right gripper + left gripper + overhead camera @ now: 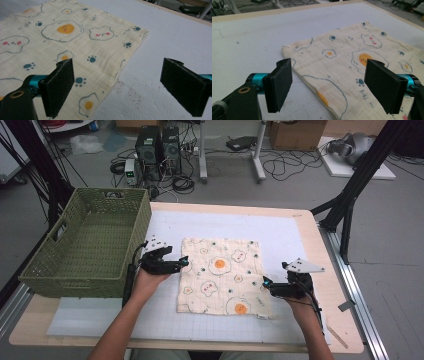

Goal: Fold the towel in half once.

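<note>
A cream cloth (222,275) printed with fried eggs and paw marks lies flat on the white mat (290,232). My left gripper (182,262) hovers at the cloth's left edge with its jaws wide apart. In the left gripper view that gripper (329,63) is open, and the cloth (337,75) lies below and beyond the pads, untouched. My right gripper (266,282) sits low at the cloth's right edge. In the right gripper view it (118,63) is open, the cloth (75,37) edge running between the two pads with nothing pinched.
A green woven basket (85,245) stands on the table's left side, close to my left hand. The wooden table edge (335,285) runs along the right. Beyond the far edge are computers, cables and frame legs on the floor.
</note>
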`<action>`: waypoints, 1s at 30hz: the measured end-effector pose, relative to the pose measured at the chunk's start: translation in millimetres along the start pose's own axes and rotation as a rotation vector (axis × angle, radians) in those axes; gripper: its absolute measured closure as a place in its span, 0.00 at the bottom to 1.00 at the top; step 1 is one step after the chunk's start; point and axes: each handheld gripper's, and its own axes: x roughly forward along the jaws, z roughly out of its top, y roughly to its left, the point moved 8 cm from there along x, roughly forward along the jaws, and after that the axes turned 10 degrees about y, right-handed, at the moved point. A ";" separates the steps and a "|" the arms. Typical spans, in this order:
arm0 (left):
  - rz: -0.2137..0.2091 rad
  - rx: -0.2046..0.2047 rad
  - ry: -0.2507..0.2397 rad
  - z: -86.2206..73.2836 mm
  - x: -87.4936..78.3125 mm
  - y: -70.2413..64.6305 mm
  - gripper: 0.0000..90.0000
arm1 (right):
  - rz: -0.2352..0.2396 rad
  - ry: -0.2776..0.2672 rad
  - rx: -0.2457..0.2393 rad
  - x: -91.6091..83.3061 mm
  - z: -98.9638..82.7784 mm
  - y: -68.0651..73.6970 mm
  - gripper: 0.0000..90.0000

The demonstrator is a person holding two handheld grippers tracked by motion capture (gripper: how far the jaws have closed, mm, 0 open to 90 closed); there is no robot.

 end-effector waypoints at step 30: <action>0.162 -0.043 0.127 13.9 62.7 32.0 0.39 | 0.016 -0.002 0.020 1.9 -0.5 -4.3 0.13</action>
